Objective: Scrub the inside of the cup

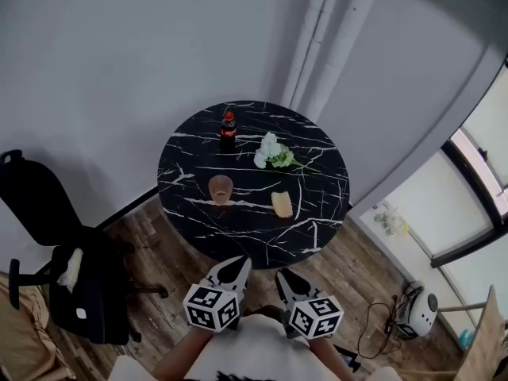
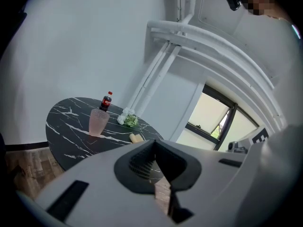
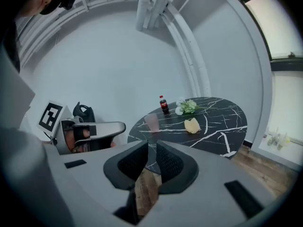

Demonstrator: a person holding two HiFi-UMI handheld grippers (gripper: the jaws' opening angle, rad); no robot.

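Head view: looked steeply down on a round black marble-patterned table [image 1: 317, 236] over a wood-plank floor [image 1: 159, 236]. Found the pink cup [image 1: 221, 188] upright left of the table's middle, empty as far as could be seen. Noted a yellow sponge [image 1: 282, 204] lying near the cup, to its right and apart from it. Placed a small cola bottle [image 1: 228, 130] behind the cup toward the far edge, and white flowers [image 1: 274, 154] on green stems beside the bottle. Made out a black office chair [image 1: 48, 213] well off to the left. Caught the left gripper [image 1: 238, 264] and the right gripper [image 1: 284, 276] side by side at the near edge of the table, both short of the cup.

Left gripper view: found the left gripper [image 2: 155, 150] fully closed, pads together, nothing gripped. Saw the cup [image 2: 98, 122] far ahead on the table [image 2: 66, 141], just in front of the bottle [image 2: 106, 101], with the flowers [image 2: 128, 119] and the sponge [image 2: 136, 137] to its right.

Right gripper view: found the right gripper [image 3: 151, 148] parted by only a narrow gap, with just floor and table edge showing through it. Saw the cup [image 3: 152, 122] ahead on the table [image 3: 227, 126], the bottle [image 3: 163, 104] and flowers [image 3: 185, 107] behind it, and the sponge [image 3: 192, 125] to its right.
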